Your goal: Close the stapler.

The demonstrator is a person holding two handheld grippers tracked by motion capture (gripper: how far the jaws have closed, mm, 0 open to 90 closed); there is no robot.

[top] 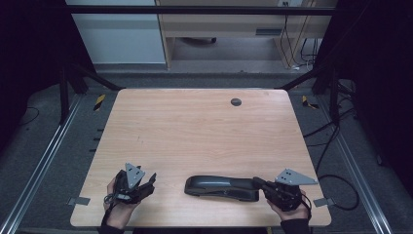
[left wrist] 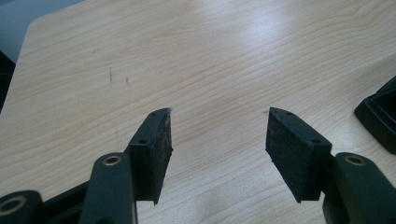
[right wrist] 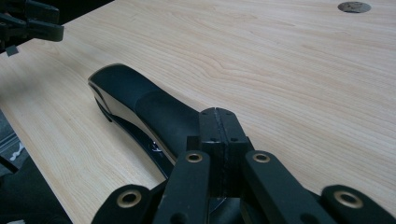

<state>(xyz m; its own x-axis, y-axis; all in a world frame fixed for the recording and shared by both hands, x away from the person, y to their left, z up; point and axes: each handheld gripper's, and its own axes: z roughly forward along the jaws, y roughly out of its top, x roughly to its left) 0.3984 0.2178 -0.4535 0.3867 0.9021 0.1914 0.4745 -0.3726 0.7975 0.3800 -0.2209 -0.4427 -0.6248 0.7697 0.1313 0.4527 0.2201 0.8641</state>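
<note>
A long black stapler point(top: 221, 186) lies flat near the table's front edge, its length running left to right. In the right gripper view the stapler point(right wrist: 140, 102) stretches away from my jaws. My right gripper point(top: 256, 182) sits at its right end, shut, pads pressed together with nothing seen between them point(right wrist: 218, 116); whether they touch the stapler I cannot tell. My left gripper point(top: 151, 179) rests at the front left, open, with bare wood between its pads point(left wrist: 217, 135). One corner of the stapler point(left wrist: 380, 116) shows at the right edge of the left gripper view.
The wooden table point(top: 195, 126) has a small round grey grommet point(top: 235, 102) at the back, right of centre. Metal rails and cables run along the floor on both sides. A person's hands hold both grippers at the front edge.
</note>
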